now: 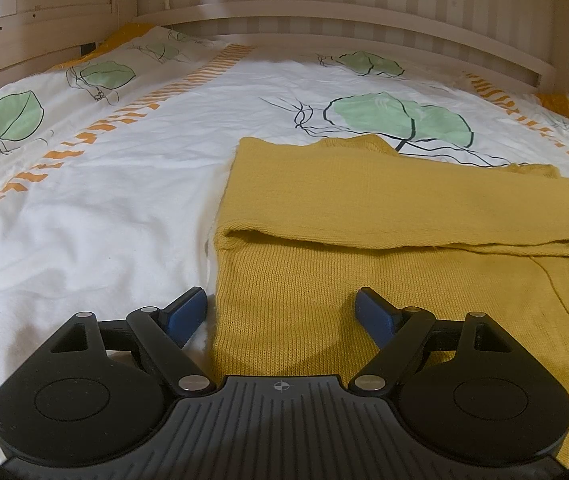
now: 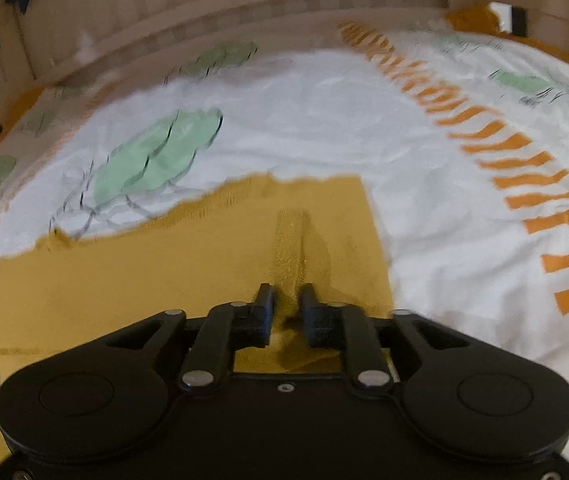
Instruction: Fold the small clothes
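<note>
The mustard knitted garment (image 1: 384,240) lies flat on the bed, just ahead of both tools, with one layer already turned over across its middle. The right hand-held gripper (image 2: 287,304) sits low over the garment's right part, its jaws narrowly parted with a raised ridge of knit between them; the view is blurred, so I cannot tell whether the pads press on it. The left hand-held gripper (image 1: 282,312) stands spread wide over the near left edge, holding nothing.

To fold well, I judge each tool should pinch a near corner through both layers, lift together and lay the hem squarely onto the far edge, then smooth out the ridge.

The leaf-printed bedsheet (image 1: 104,200) lies beneath. No brand, label or readable writing shows.
</note>
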The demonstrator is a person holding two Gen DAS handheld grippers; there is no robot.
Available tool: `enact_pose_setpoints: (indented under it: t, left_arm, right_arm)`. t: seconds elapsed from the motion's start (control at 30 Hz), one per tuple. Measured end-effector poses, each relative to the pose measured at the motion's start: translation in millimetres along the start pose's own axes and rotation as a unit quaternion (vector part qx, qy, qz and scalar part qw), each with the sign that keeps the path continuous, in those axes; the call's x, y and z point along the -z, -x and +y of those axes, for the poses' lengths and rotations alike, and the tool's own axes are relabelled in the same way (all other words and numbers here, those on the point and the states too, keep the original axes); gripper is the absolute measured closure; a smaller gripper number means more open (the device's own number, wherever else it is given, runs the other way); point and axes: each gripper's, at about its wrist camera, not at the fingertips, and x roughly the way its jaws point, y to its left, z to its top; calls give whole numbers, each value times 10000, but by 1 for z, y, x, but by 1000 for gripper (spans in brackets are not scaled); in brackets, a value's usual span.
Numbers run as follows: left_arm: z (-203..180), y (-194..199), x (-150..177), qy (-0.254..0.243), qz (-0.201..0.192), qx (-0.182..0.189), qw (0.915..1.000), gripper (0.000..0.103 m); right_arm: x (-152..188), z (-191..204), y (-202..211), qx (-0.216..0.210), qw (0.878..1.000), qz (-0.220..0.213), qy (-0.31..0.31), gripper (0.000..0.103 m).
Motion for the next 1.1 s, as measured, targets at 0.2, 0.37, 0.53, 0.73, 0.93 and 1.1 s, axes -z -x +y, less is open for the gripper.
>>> enact_pose_setpoints:
  t: [0.2,0.37,0.53,0.73,0.93,1.1]
  left_arm:
    - [0,1,0,-11,-4,-10,10000,21]
    - [-1,1,0,-13,-3,-13,10000,21]
    - [-1,1,0,-13,2,-12,10000,21]
    - [-1,1,0,-6,6,-8,10000,21]
    - [-2,1,0,-23,17,-23,10000,21]
    - [-2,0,-1,-43,37,-29,10000,20]
  right_arm:
    - [-16,15,-7,-295,9989,-233,279,67]
    - [-26,34,-34,-392,9971,-222,617,67]
    - [-31,39,-69,-279,9977,32,613,68]
    - [-34,22,-94,20,9989,219,402,77]
    - [-34,22,-68,-40,9990,-8,456,64]
    - [-27,8,-18,-219,9994,-212,143,52]
